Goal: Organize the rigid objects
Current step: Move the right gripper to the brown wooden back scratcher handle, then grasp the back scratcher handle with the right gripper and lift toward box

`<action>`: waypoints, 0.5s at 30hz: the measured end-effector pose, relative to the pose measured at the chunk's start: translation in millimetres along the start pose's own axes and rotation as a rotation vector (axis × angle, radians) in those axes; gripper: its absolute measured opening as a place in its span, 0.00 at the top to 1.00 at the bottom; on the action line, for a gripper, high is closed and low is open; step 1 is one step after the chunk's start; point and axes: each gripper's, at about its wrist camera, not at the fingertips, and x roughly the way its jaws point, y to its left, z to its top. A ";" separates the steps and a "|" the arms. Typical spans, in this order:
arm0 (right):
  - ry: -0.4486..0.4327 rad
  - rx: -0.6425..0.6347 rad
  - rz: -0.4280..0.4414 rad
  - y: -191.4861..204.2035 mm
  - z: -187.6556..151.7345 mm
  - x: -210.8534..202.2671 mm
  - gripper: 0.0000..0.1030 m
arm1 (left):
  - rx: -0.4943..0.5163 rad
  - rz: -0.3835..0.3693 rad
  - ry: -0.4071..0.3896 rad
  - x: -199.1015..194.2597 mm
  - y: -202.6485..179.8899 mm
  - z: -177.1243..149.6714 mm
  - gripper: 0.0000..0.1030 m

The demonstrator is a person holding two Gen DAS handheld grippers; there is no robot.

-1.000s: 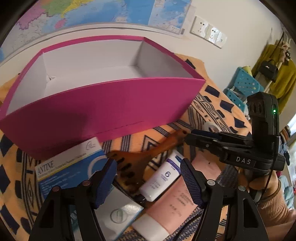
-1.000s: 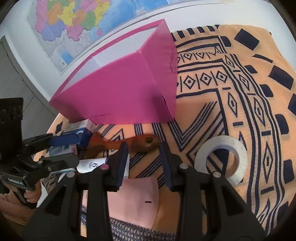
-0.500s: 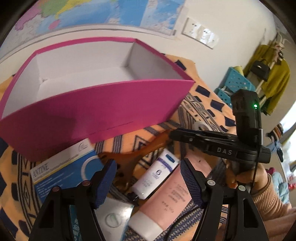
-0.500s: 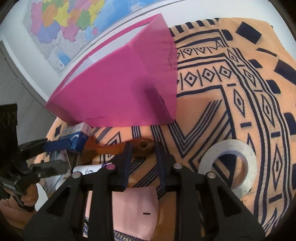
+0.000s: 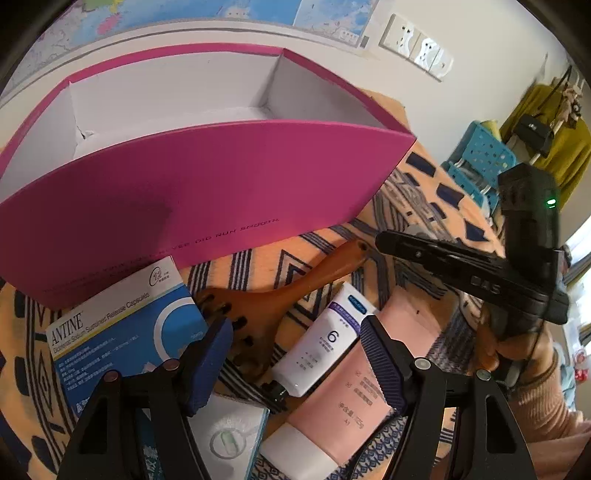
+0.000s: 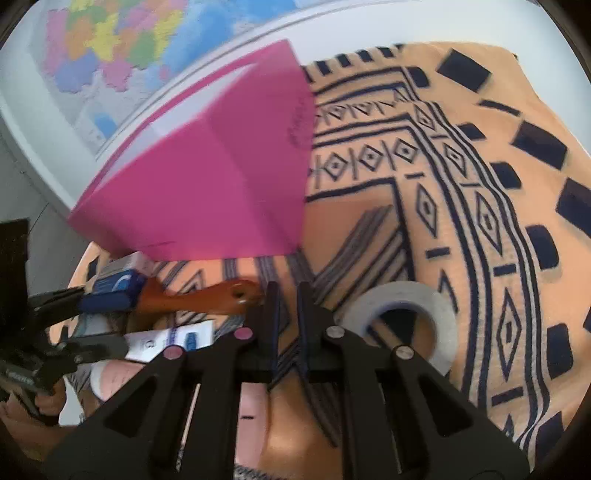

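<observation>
Right claw [image 6: 286,295] has just closed, nothing visibly gripped, beside wooden comb [image 6: 207,297]; left claw [image 5: 295,354] open above tubes.

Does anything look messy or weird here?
Yes. The pink box is empty, while the wooden brush, white tube, pink tube and medicine box lie jumbled, overlapping, on the cloth.

We seem to be in a lived-in home room: a colourful wall map [image 5: 192,11] above a table under an orange patterned cloth [image 6: 461,206], wall sockets [image 5: 417,46], and a mustard garment [image 5: 561,147] with a black handbag [image 5: 535,131] hanging nearby.
</observation>
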 end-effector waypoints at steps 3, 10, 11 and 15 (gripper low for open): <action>0.005 -0.016 0.030 10.7 2.8 4.7 0.83 | 0.001 0.030 0.013 3.8 0.4 0.7 0.29; 0.038 -0.077 -0.004 23.8 6.7 24.8 0.62 | -0.051 -0.006 0.036 1.5 15.4 -0.9 0.25; 0.040 -0.071 0.002 22.1 6.7 25.0 0.62 | -0.042 -0.009 0.041 1.9 14.7 -1.4 0.24; 0.038 -0.037 0.018 13.5 5.1 20.9 0.62 | -0.013 -0.003 0.050 7.3 4.8 -0.8 0.21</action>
